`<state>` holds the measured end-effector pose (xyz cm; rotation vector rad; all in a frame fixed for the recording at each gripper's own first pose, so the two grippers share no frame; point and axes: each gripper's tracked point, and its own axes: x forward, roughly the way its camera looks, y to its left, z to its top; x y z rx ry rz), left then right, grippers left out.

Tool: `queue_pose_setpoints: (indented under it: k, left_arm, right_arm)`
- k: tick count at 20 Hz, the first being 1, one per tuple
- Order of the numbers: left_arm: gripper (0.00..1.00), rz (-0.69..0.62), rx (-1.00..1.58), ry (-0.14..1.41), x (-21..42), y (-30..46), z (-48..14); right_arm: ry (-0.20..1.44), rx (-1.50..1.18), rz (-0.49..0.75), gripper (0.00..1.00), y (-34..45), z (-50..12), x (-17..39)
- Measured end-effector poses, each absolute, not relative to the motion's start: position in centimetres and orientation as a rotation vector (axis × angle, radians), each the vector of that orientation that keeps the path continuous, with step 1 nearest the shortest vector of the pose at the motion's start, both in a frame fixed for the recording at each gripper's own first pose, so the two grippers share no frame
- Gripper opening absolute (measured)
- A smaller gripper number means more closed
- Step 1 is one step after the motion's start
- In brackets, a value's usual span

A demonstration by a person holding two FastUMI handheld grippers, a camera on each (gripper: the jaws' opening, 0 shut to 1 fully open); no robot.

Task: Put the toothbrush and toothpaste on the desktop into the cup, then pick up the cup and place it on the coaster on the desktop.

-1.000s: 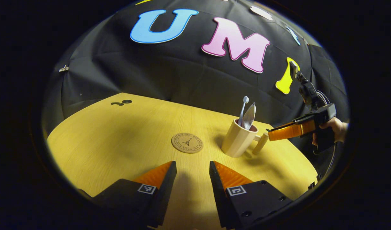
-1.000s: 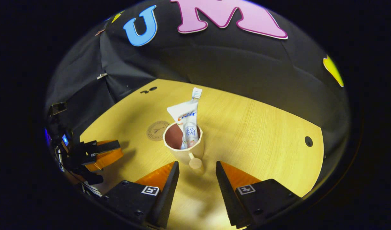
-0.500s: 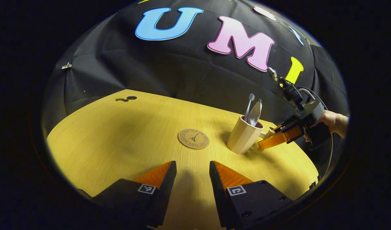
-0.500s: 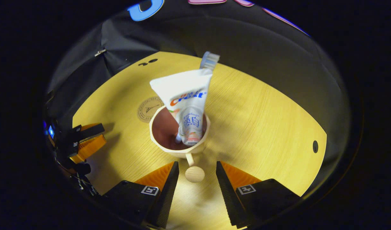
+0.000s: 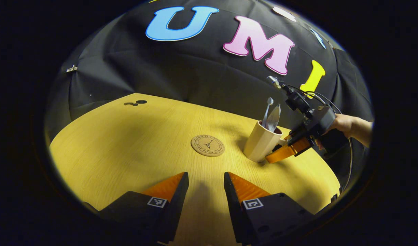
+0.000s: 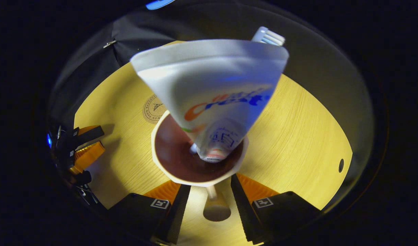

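A beige cup stands upright on the wooden table, right of the round cork coaster. A white toothbrush and a white toothpaste tube stick up out of it. In the right gripper view the toothpaste tube looms close, the toothbrush head peeks out behind it, and the coaster lies beyond the cup rim. My right gripper is open, its fingers either side of the cup's handle. My left gripper hangs open over the near table, holding nothing.
A hand holds the right gripper low at the cup's right side. The left gripper shows at the table's left edge. Small dark holes mark the far table corner, and another hole lies to the right.
My right gripper has moved forward and down to the cup, so its open fingers now straddle the handle. The cup, its contents and the left gripper have stayed put.
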<state>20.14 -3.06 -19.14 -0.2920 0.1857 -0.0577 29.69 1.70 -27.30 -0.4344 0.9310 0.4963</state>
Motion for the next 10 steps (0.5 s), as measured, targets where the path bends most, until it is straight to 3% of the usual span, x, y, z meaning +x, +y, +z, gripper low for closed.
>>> queue_pose_setpoints:
  k: [4, 7, 10]
  left_arm:
    - [0.66, -0.045, -0.278, 0.182, 20.3, -2.4, -19.1]
    - [0.66, -0.035, -0.285, 0.184, 20.3, -2.0, -19.2]
    - [0.66, -0.029, -0.293, 0.191, 20.4, -1.7, -19.4]
  right_arm:
    - [0.979, -0.436, 0.498, 0.55, 2.2, -28.0, 29.8]
    - [0.988, -0.442, 0.478, 0.34, 2.2, -28.2, 30.3]
    - [0.978, -0.466, 0.486, 0.33, 2.2, -28.0, 30.3]
